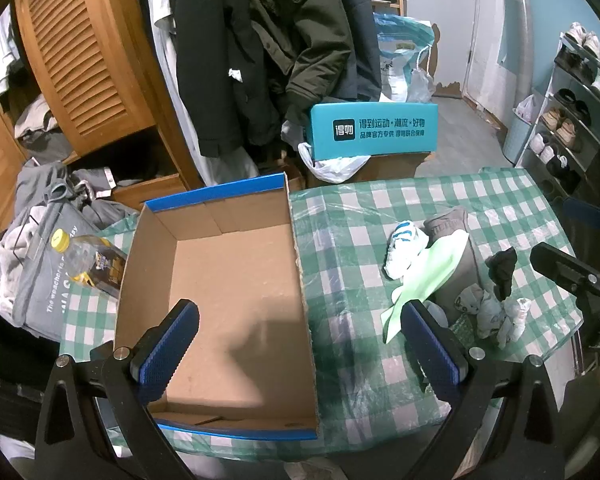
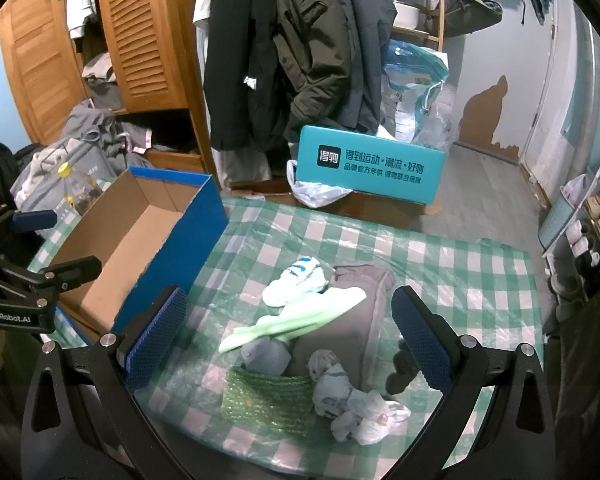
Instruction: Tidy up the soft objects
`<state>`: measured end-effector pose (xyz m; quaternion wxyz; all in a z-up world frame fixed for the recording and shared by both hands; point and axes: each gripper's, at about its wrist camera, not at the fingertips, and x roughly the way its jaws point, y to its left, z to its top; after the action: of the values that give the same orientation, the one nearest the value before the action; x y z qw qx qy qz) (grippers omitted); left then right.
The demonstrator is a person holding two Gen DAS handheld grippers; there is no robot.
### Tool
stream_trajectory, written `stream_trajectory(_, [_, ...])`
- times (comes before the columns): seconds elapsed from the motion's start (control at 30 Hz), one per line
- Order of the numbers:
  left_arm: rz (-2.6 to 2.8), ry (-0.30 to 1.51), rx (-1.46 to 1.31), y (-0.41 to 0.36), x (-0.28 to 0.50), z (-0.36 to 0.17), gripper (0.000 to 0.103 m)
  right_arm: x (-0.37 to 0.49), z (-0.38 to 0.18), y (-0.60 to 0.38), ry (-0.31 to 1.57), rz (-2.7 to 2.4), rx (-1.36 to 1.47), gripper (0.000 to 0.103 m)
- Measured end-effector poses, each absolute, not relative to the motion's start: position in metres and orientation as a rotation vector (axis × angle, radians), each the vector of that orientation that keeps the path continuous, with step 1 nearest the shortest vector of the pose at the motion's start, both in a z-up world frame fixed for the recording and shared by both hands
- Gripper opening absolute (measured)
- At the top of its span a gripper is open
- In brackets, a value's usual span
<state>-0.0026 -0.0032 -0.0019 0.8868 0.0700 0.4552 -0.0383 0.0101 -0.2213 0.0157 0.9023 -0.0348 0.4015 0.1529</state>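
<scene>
An empty cardboard box (image 1: 228, 280) with blue outer walls (image 2: 172, 248) sits on the left of the checked table. To its right lies a pile of soft things: a white sock with blue stripes (image 2: 296, 282), a pale green cloth (image 2: 296, 322), a grey folded garment (image 2: 340, 328), a black sock (image 1: 502, 270), crumpled patterned socks (image 2: 352, 404) and a green mesh pouch (image 2: 266, 398). My left gripper (image 1: 300, 344) hangs open above the box's near right wall. My right gripper (image 2: 288, 340) hangs open above the pile, holding nothing.
A plastic bottle with a yellow cap (image 1: 88, 264) lies left of the box. Behind the table stand a teal carton (image 1: 374, 130), hanging coats (image 1: 268, 48), a wooden wardrobe (image 1: 84, 60) and heaped grey clothes (image 1: 40, 240). A shoe rack (image 1: 572, 112) is at the right.
</scene>
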Motion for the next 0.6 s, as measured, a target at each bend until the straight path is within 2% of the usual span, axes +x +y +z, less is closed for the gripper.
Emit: stream_trajectory(0.6, [-0.079,0.949,0.144,-0.0036,-0.0029,-0.0028,0.102,0.0107,0.0171,-0.2198,0.835,0.314,-0.079,0.101])
